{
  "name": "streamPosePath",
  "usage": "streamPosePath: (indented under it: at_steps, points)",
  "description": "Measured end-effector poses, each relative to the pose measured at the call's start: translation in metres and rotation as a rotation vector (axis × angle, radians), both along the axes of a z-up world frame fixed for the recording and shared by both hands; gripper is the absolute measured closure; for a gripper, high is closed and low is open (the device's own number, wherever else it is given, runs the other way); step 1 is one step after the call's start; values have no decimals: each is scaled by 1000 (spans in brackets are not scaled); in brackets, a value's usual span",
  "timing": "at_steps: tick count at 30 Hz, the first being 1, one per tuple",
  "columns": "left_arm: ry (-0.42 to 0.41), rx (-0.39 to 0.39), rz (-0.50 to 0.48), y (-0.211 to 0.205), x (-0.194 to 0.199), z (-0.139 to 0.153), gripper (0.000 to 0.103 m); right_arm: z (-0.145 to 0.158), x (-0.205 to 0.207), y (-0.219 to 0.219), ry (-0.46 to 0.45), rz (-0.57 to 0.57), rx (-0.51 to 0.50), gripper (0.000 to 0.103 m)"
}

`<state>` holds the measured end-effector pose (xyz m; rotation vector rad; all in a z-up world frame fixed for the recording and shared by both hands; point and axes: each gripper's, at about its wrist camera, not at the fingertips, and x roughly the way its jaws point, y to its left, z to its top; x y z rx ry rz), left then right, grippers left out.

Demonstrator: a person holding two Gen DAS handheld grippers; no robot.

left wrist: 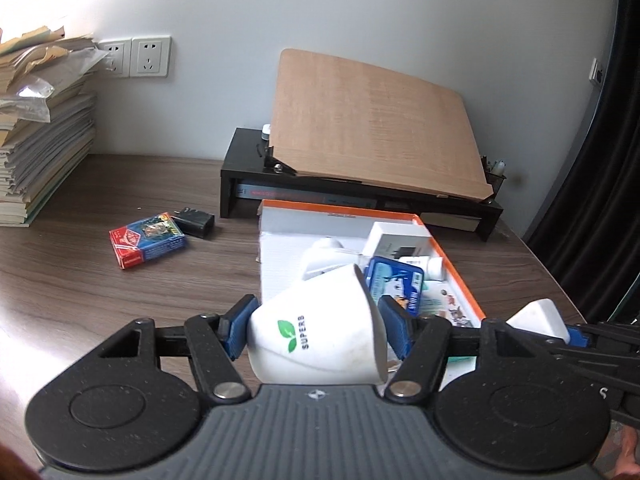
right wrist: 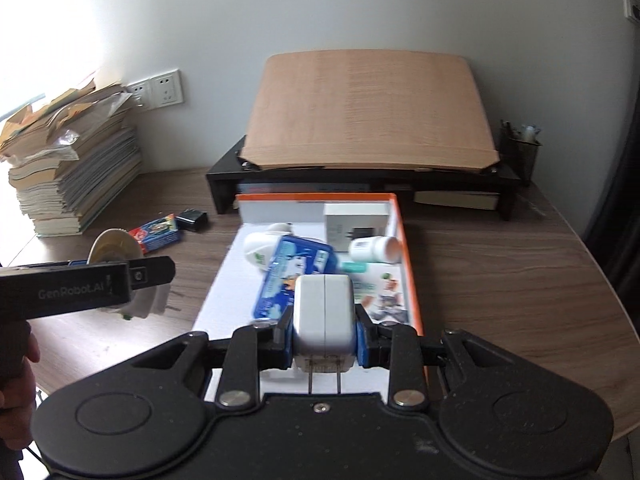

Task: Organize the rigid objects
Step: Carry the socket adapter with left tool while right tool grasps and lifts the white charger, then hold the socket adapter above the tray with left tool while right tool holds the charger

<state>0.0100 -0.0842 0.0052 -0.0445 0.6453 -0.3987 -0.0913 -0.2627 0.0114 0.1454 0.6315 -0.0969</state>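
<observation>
While the left gripper (left wrist: 316, 326) clamps a white cup (left wrist: 320, 328) above the box's (right wrist: 408, 240) left edge, the right gripper (right wrist: 324, 336) grips a white charger (right wrist: 324, 312) over the box's near end; cards (left wrist: 148, 244) lie toward the table's (left wrist: 100, 300) left side.

Open box (right wrist: 408, 248) mid-desk (right wrist: 520, 264), monitor stand (right wrist: 224, 184) behind it, card pack (left wrist: 147, 241) left, book stack (left wrist: 44, 152) at far-left edge

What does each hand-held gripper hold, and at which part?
The left hand-held gripper holds a white cup by its side walls. The right hand-held gripper holds a white charger by its two sides.
</observation>
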Motion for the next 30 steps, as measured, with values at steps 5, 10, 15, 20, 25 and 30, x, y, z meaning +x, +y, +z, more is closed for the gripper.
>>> streamPosePath:
  at_steps: [5, 10, 15, 20, 25, 30]
  points:
    - [-12, 14, 15, -18, -14, 1, 36, 0, -9, -16, -13, 1, 17, 68]
    - [-10, 39, 22, -32, -24, 1, 37, -1, -12, -20, -20, 20, 31, 68]
    - [-13, 61, 30, -42, -34, 3, 36, -3, -14, -20, -15, 33, 32, 68]
    - [-5, 79, 38, -50, -39, 2, 37, -4, -14, -21, -4, 31, 37, 68]
    - [9, 92, 40, -51, -42, 6, 36, -5, -12, -26, 12, 25, 64, 68]
    - [6, 106, 36, -54, -43, 4, 36, -7, -11, -27, 13, 20, 61, 68]
